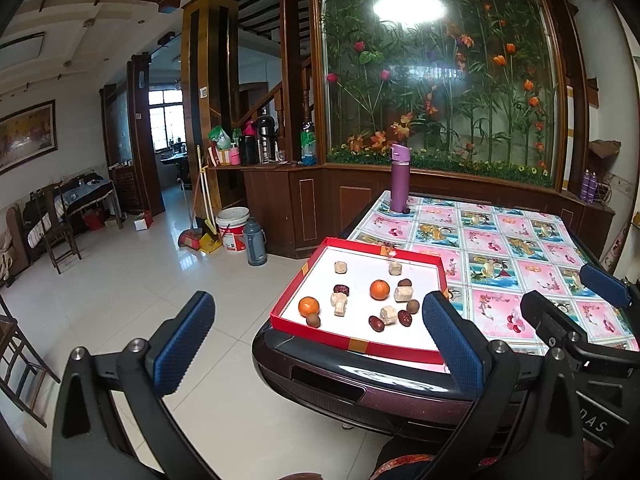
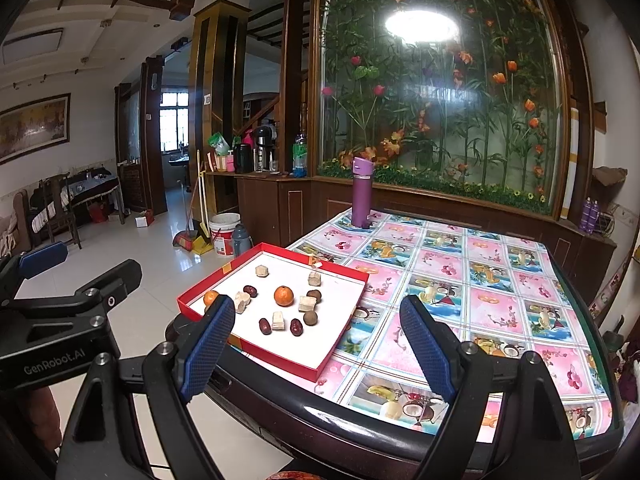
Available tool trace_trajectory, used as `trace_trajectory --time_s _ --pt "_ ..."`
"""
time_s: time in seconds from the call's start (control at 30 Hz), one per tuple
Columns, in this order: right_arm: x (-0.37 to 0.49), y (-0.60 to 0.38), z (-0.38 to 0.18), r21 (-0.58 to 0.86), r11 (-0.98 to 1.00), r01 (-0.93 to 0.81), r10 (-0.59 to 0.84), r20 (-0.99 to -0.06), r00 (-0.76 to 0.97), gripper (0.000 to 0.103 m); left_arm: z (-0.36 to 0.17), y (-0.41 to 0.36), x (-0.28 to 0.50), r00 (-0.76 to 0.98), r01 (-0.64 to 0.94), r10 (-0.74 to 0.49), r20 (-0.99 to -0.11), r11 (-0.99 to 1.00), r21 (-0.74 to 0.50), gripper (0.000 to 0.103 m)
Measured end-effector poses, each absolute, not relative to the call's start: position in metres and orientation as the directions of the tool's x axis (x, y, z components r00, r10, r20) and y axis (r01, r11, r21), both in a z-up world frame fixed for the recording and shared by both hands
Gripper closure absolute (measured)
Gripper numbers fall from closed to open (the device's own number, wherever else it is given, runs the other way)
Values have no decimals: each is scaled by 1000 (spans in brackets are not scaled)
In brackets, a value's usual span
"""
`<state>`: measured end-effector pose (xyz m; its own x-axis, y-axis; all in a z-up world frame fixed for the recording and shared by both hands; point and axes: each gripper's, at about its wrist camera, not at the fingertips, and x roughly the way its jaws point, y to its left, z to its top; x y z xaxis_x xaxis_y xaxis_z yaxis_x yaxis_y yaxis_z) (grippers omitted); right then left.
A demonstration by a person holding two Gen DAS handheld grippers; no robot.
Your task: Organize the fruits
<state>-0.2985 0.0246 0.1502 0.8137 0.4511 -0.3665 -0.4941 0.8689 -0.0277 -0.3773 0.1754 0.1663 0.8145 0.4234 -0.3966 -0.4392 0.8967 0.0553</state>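
Both claws, left claw [image 1: 320, 336] and right claw [image 2: 316, 340], wide open, holding nothing. Better to lower slowly over one orange [image 2: 283, 295] ahead in red tray [image 2: 344, 332], closing gently, not disturbing neighbours.

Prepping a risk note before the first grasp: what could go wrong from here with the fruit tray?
1. The red tray sits at the table corner, its near-left corner seemingly at or past the edge. A downward push there could tip it.
2. Items are crowded: a brown round fruit touches the left orange, and dates flank a beige chunk. Wide-open jaws may knock neighbours.
3. The oranges are round and could roll on the flat tray floor if nudged.
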Motion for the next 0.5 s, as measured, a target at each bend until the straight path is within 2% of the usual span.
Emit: trace_trajectory --time_s 0.5 --pt "-299 24 150 -26 869 -494 452 -366 813 18 170 174 -376 813 -447 429 -394 893 51 0"
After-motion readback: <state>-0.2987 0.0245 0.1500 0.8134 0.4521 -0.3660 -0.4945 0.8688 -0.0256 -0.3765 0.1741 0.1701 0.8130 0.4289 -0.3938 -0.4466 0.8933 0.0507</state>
